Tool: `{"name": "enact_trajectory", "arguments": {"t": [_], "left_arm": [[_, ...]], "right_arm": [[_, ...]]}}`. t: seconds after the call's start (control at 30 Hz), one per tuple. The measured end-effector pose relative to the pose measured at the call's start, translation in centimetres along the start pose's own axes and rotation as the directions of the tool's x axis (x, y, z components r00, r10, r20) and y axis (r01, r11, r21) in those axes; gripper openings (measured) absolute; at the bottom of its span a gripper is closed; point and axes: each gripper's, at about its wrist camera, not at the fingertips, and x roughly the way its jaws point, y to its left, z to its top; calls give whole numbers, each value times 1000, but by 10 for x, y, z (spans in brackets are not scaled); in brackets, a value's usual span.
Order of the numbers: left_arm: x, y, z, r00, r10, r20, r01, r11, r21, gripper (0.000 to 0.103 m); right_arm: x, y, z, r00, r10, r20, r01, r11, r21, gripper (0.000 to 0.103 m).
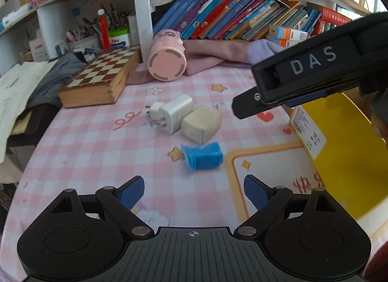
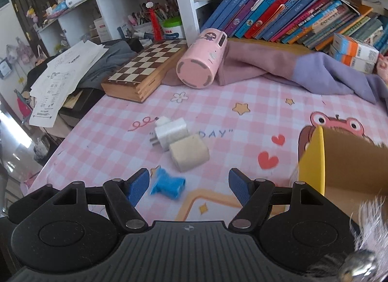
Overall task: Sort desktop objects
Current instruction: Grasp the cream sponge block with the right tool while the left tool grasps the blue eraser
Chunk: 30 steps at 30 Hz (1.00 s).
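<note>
On the pink checked desk mat lie a white plug charger (image 1: 173,112) (image 2: 171,133), a beige block (image 1: 202,123) (image 2: 189,153) touching it, and a small blue block (image 1: 203,156) (image 2: 168,185). My left gripper (image 1: 194,192) is open and empty, just short of the blue block. My right gripper (image 2: 189,186) is open and empty, above the desk with the blue block by its left finger. In the left wrist view the right gripper's black body (image 1: 303,76) hangs over the desk to the right. A yellow cardboard box (image 1: 339,151) (image 2: 344,160) stands at the right.
A pink cylinder cup (image 1: 167,56) (image 2: 202,60) lies on its side at the back, next to a wooden chess box (image 1: 101,78) (image 2: 145,68) and pink and purple cloth (image 2: 291,68). Shelves of books (image 2: 291,8) rise behind. Papers (image 2: 63,76) pile at the left edge.
</note>
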Motion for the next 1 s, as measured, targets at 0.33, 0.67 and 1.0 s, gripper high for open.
{"name": "enact_trajectory", "arguments": {"t": [0.33, 0.67, 1.0], "left_arm": [[47, -11, 15, 1000, -25, 5, 25, 1000, -1, 84], [70, -9, 14, 999, -13, -29, 12, 999, -47, 50], [40, 13, 4, 1000, 12, -16, -13, 994, -107, 41]], "right_arm": [[33, -9, 26, 999, -27, -31, 25, 999, -46, 71], [65, 2, 37, 997, -28, -70, 18, 990, -140, 70], [103, 18, 42, 991, -25, -135, -8, 972, -235, 71]]}}
